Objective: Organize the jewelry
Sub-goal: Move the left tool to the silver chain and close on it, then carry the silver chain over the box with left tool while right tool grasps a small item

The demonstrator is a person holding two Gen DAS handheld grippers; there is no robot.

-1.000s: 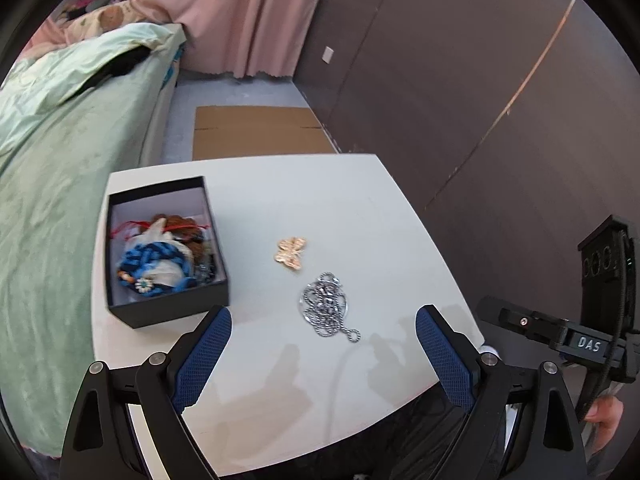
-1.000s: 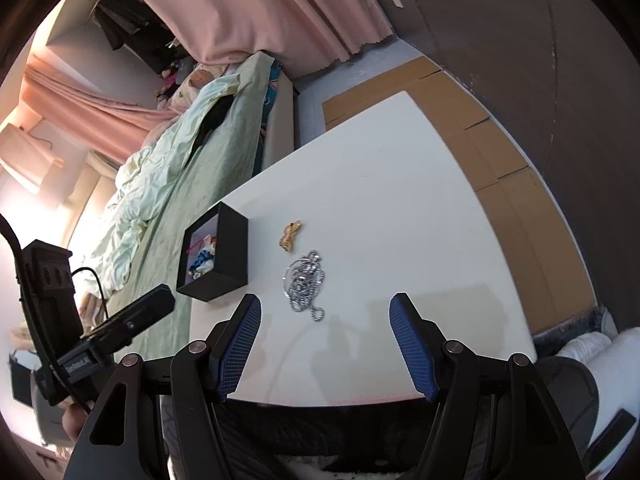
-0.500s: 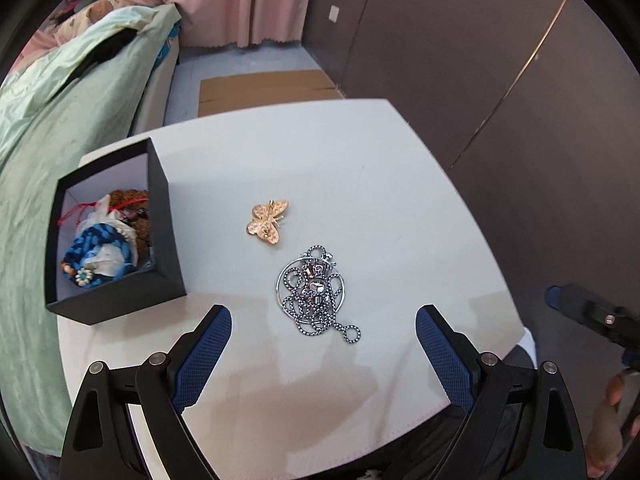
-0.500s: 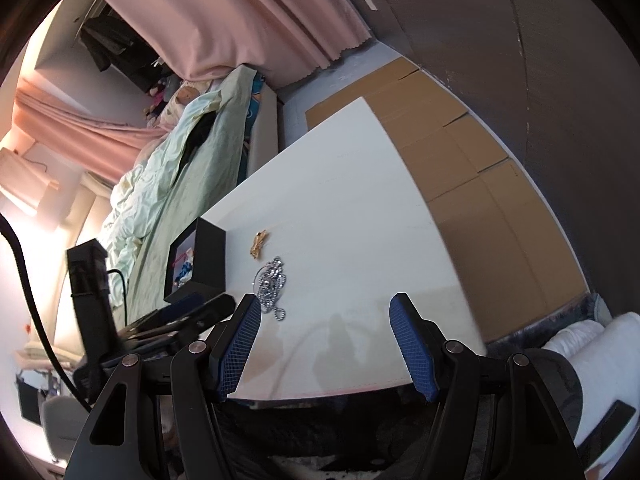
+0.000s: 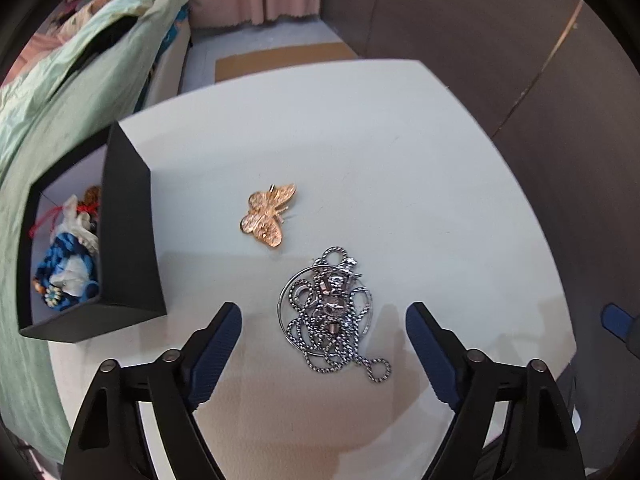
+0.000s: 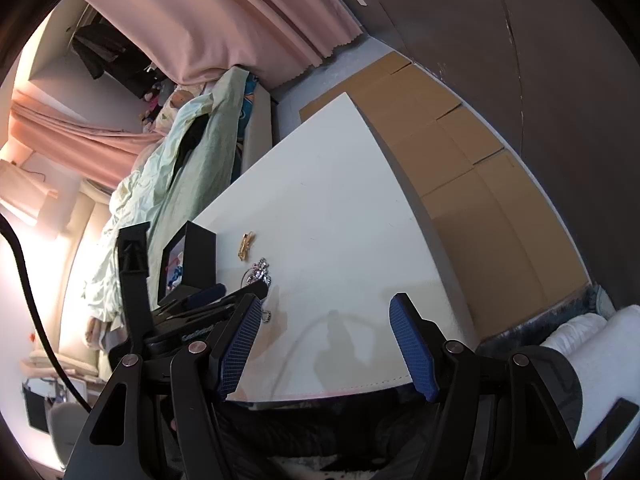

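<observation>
Chain [image 5: 330, 312] is found heaped on the table [image 5: 400, 160], between the spread jaws of the left gripper [image 5: 323, 334], which have just been closing, untouched. Brooch [image 5: 267, 214] lies beside the box [image 5: 128, 240]. Right gripper [image 6: 325, 346] is held released, empty.

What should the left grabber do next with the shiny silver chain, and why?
Probably lower the left gripper a little further over the silver chain and close on it. Its jaws have just been closing a bit, but the pads are not yet touching the heaped chain that lies loose on the white table between them. The black box already holds other jewelry.
</observation>
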